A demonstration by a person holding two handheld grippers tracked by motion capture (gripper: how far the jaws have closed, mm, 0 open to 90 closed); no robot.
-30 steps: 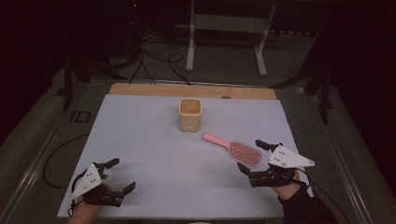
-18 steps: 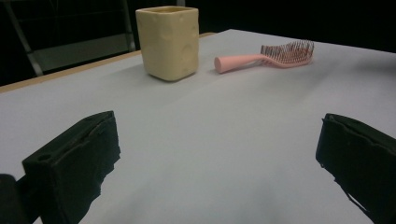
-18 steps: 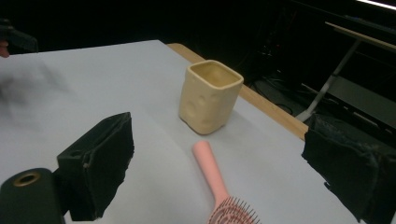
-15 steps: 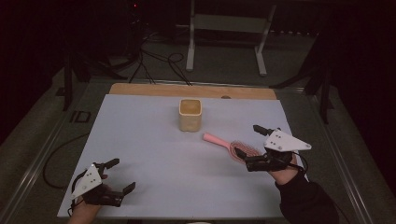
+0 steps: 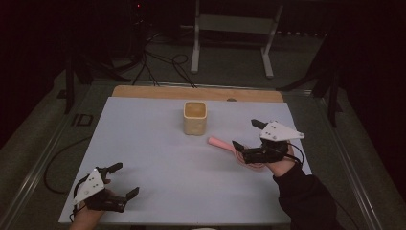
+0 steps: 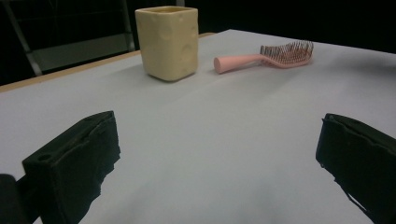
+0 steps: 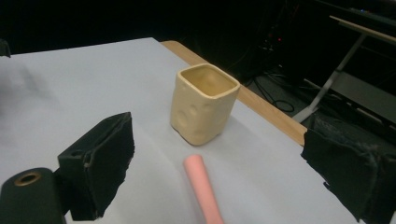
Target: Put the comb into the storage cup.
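The left claw sits at the near left corner of the table, jaws spread wide with nothing between them. From it, the cup lies well ahead and the brush ahead and off to the right, both well apart from this claw.

The cup stands upright toward the far middle of the table, ahead and left of the right claw, and looks empty from above.

The brush lies flat, its long axis running from the handle end near the cup back toward the right hand. The right claw is poised directly over it, jaws spread, one to each side of that axis; the handle runs up between them toward the cup. This is plainly the nearer hand, and the next move looks like closing on the handle, so the jaws crossing the axis squarely is what matters.

The left gripper view shows the bristle head clearly, bristles up. The high view has that head mostly covered by the right claw. The right gripper view gives the handle tip just short of the cup, near but not touching.
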